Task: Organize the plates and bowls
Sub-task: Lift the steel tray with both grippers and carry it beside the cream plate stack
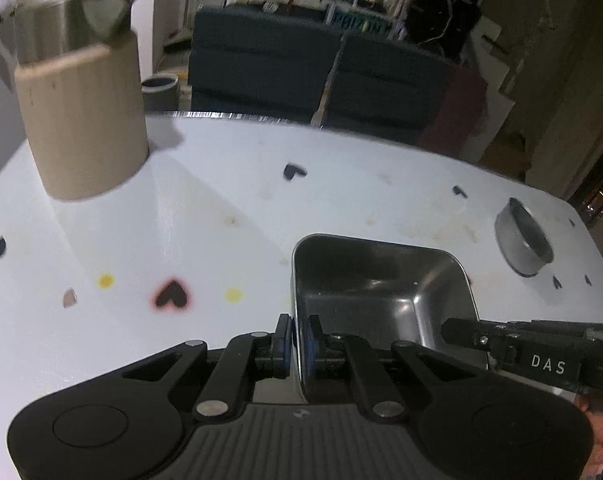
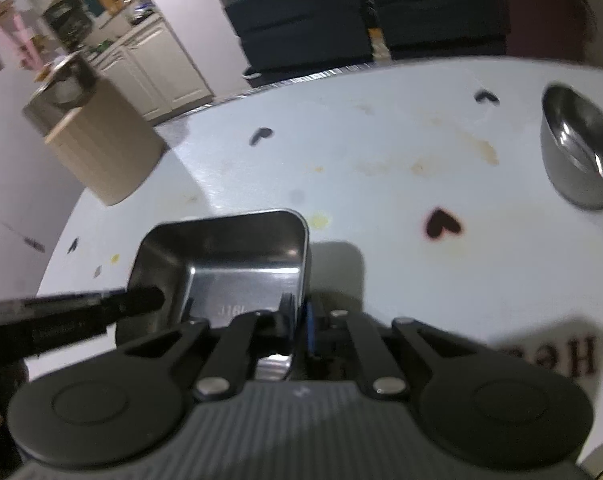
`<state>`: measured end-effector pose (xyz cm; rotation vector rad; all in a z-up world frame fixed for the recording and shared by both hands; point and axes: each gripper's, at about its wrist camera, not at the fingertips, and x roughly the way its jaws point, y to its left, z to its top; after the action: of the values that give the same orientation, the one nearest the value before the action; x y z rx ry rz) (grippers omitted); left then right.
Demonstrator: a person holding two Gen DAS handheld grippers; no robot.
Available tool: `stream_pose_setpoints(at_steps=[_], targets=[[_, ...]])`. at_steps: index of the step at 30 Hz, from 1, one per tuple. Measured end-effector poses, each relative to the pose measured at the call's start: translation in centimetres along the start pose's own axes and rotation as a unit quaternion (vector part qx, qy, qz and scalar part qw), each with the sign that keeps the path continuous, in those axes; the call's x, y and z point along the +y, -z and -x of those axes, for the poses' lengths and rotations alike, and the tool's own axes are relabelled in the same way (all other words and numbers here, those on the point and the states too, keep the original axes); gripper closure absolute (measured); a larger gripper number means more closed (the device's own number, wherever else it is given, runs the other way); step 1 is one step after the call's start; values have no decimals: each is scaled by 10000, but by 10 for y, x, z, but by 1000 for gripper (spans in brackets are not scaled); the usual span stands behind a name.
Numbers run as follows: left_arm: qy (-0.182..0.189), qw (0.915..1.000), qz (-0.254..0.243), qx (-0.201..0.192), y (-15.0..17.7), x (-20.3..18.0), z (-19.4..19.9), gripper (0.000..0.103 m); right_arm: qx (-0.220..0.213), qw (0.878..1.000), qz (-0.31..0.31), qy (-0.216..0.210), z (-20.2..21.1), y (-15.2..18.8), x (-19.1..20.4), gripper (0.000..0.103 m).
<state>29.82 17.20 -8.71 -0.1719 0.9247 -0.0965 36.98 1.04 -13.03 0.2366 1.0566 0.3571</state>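
1. Nearest my left camera, the left claw is clamped on the left wall of a square steel tray; one pad sits outside the wall, the other inside.
2. From the right camera I see the right claw pinched on the opposite wall of that same tray, again one pad on each side.
3. So the tray sits between my two claws, gripped on both sides, over the near part of the white table. A shadow lies beneath it in the right view; I cannot tell whether it is touching the table.
4. Each camera catches the other claw's black fingers reaching in at the tray's far side.
5. Count: one square tray, one round steel bowl, two claws.
6. That bowl stands alone on the table, well apart from the tray, off to the right.
7. At the far left stands a tan ribbed holder with steel ware sticking out of its top; it is too blurred to count the pieces.
8. Heart stickers and yellow dots mark the tabletop, with some brownish stains.
9. Between tray and holder the table is bare. A dark sofa stands beyond the far edge.
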Motion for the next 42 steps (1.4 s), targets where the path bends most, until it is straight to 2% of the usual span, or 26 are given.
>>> stream_pose_setpoints(at_steps=[4,8,23,33,42], targets=[[98,9999,-59,-113,7,-7,18,95,-111,9998,160,-68,19,4,3,94],[93,9990,-337,-275,17,-20,39,95,-102,9997,146,-154,39,10,0,94],[449,9924,-125,-1137,50,-43,127,94,-425,9965,-74,-711,123,29,-8,93],[493,9902,-274,-1279,87,-58,155,94,-385,9935,-275,-1035,160,63,-20,92],[415,9928,-430,-1041,110,-62,147,94,-114,9937,-426,-1033,161,94,-26,91]])
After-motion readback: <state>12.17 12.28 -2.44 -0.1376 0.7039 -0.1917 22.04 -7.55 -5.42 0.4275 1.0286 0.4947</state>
